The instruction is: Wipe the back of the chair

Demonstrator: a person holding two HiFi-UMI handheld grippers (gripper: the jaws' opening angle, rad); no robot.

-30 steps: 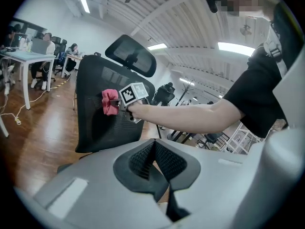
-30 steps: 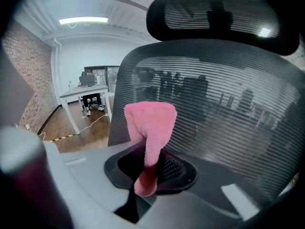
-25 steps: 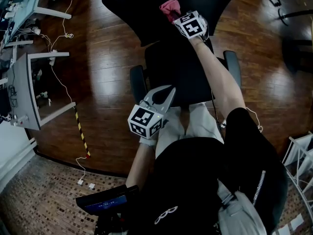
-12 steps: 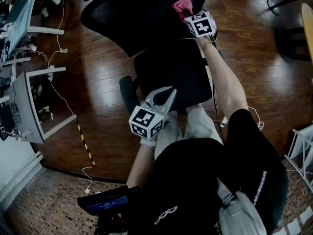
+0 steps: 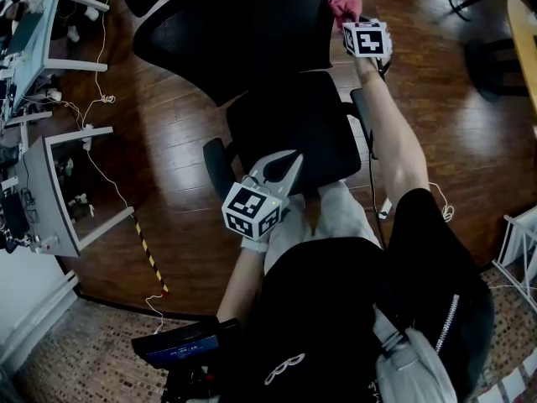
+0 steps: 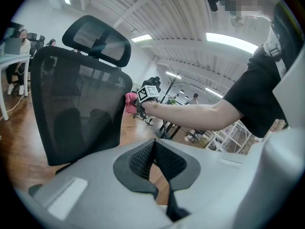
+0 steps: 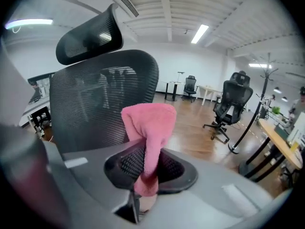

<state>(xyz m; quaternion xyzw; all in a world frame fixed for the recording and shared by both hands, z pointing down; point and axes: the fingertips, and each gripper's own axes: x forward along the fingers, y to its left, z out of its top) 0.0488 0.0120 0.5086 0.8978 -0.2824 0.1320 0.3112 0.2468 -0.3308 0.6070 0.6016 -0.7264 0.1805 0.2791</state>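
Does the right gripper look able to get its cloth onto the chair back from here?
Probably yes. The right gripper is shut on the cloth, and the chair back stands close ahead on its left, with nothing between them.

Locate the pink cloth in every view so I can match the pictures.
Head view: pink cloth at top right, in the right tool.
Left gripper view: pink cloth left of centre, beside the right edge of the mesh backrest.
Right gripper view: pink cloth at centre, clamped between the jaws.
Shared landmark: the mesh backrest.
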